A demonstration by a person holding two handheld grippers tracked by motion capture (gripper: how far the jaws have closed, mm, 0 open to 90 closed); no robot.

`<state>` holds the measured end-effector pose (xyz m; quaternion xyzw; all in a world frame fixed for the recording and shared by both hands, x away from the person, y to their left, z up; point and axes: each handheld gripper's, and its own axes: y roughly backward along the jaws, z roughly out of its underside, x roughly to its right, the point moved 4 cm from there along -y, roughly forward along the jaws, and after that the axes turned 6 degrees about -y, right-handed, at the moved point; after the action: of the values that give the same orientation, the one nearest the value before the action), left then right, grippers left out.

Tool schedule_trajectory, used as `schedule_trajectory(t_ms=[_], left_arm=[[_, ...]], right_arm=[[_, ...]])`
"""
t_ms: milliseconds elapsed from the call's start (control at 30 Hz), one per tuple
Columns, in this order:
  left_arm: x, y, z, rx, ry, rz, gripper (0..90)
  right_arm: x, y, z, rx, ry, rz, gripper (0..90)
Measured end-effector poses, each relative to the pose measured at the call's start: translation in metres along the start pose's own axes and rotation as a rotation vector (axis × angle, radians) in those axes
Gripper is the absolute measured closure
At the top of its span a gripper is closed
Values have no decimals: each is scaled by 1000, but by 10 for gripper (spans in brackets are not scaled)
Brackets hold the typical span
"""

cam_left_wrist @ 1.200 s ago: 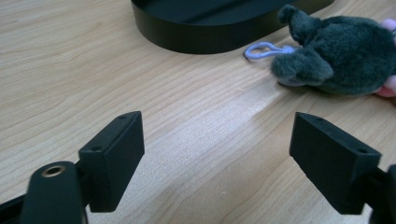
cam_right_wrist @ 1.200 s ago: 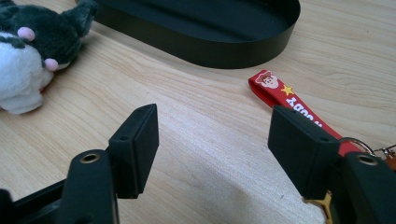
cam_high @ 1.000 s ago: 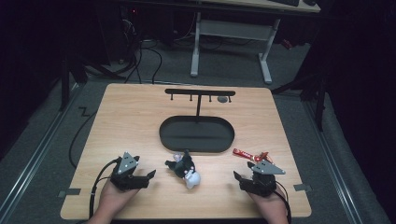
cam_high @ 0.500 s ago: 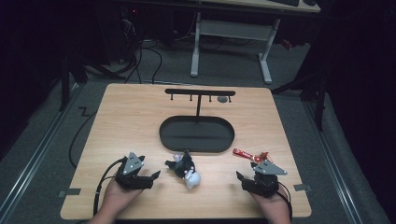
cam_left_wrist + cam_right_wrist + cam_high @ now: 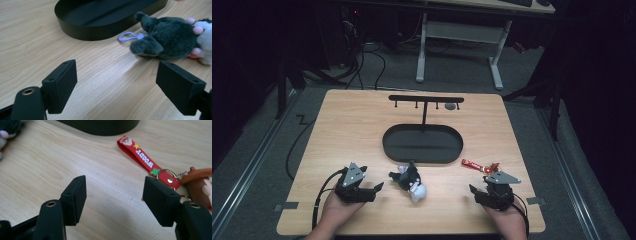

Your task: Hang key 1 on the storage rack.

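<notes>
High view shows me one black tray, one plush toy, one red strap on the surface. My left claw and right claw gape, empty. Right gripper view reads "WOODY" on the strap.

From the high view the room was dim, its edges nearly black, and only the table was evenly lit from above. Shadows there were short and soft. That picture was low in detail and slightly grainy. The two gripper views were brighter and warmer. In the left gripper view a pale sheen lay on the wood, and the near jaws were a little soft in both.
</notes>
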<state>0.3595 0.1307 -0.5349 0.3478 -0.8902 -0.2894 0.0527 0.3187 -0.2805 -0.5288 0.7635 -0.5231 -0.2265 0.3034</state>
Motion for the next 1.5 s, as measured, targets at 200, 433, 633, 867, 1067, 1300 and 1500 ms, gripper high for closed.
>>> schedule_trajectory(t_ms=[200, 433, 633, 867, 1067, 1300, 1500], left_arm=[[3, -3, -1, -3, -2, 11, 178], [3, -4, 1, -13, 1, 18, 182], [4, -1, -1, -1, 17, 24, 187], [9, -6, -1, -16, 3, 38, 189], [8, -4, -2, -8, 4, 40, 194], [12, -7, -3, -16, -20, 49, 196], [11, -9, -2, -24, -18, 48, 198]], right_arm=[[1, -4, -1, -66, 5, 1, 366], [-1, -4, -4, -160, 36, -17, 360], [-6, 0, -4, -213, 67, -25, 366], [-2, 10, -5, -281, 93, -11, 365], [3, 18, -7, -310, 124, -1, 371], [7, 21, -6, -340, 123, 8, 393], [13, 24, -8, -368, 116, -10, 403]])
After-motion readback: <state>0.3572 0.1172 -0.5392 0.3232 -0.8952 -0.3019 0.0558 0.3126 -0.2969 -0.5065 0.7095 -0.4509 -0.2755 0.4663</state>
